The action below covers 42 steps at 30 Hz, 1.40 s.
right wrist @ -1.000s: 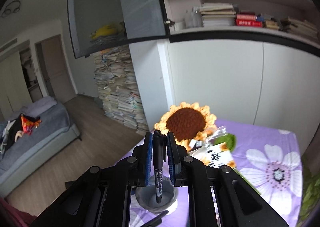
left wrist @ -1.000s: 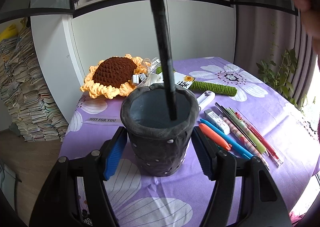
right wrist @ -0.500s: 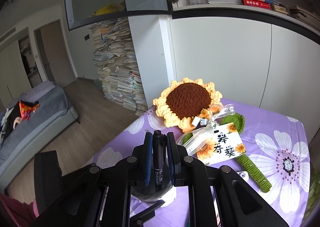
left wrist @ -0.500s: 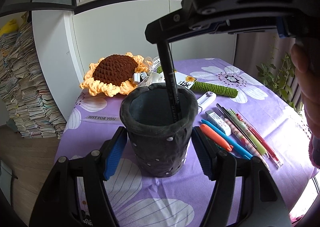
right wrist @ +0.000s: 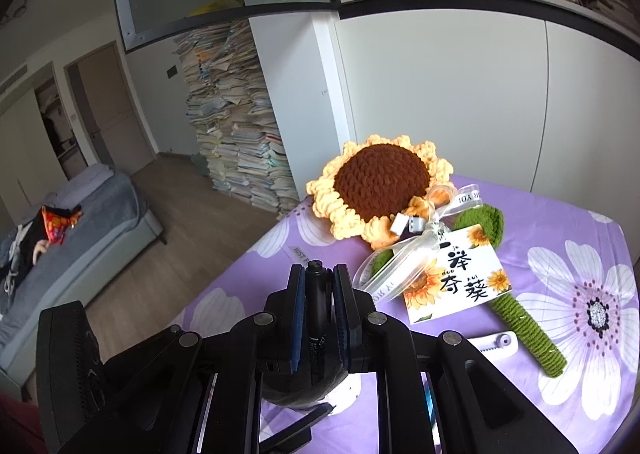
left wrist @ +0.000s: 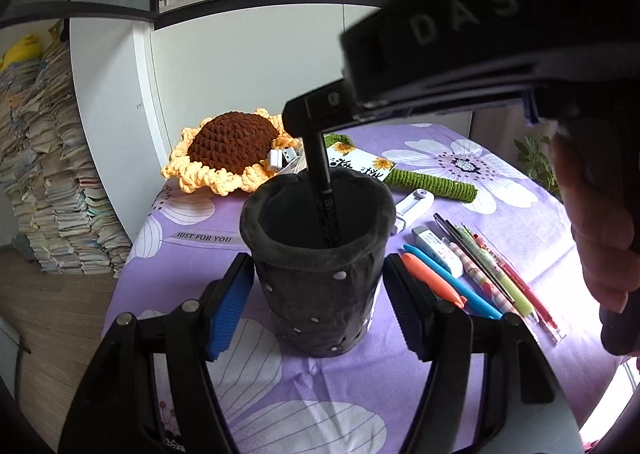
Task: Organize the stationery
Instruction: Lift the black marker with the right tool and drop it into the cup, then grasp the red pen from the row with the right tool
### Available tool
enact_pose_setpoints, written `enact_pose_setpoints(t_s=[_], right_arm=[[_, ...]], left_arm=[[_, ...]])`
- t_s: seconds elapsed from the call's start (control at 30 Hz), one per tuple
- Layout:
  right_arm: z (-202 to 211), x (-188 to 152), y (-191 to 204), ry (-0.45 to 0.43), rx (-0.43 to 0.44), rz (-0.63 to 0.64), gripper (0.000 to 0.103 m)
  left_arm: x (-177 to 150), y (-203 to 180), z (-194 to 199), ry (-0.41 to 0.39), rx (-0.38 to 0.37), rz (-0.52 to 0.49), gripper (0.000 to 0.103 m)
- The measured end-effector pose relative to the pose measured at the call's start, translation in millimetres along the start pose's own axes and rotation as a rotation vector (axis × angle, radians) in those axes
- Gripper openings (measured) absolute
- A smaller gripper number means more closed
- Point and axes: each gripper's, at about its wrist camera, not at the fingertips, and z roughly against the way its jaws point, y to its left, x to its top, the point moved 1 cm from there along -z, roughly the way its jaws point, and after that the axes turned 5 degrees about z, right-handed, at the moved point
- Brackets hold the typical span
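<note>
Right gripper, clamped on a black marker, lowers it into the holder the left gripper braces; pens (at three o'clock) remain.

"JUST FOR YOU" on ribbon, left of centre in left wrist view. "DAS" in raised letters on right gripper body, upper right. 3 large Chinese characters "举夺葵" on sunflower card, right wrist view. Book spines on shelf unreadable.

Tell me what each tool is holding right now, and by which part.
Right tool: shut on the black marker, gripped near its upper end, tip down in the pen holder. Left tool: clamps that holder's lower sides.
</note>
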Motion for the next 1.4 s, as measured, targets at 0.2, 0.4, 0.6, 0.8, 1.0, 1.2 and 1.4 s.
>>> enact_pose_setpoints(t_s=[0.2,0.4,0.6,0.8,1.0,1.2,1.4], right_arm=[[-2,-1,2,0.007,0.015,-0.003,0.015],[-3,-1,2,0.008,0.014,-0.001,0.015],[-3,-3,1,0.016,0.007,-0.009,0.015],[-2,-2,0,0.020,0.026,-0.007,0.015],[22,-8,-19,0.014,0.012,-0.072,0.016],[63,-29,-61,0.048,-0.178,-0.132,0.020],[37,-77,-109,0.303,-0.301,-0.283,0.020]], left_arm=[[4,14,-6,0.006,0.007,0.089,0.065],[4,5,-8,0.009,0.023,0.036,0.065],[2,4,-7,0.010,0.025,0.020,0.065],[2,4,-7,0.011,0.018,0.019,0.065],[3,6,-7,0.015,0.009,0.029,0.065],[2,6,-8,0.015,0.009,0.028,0.065],[2,6,-8,0.015,0.009,0.029,0.065]])
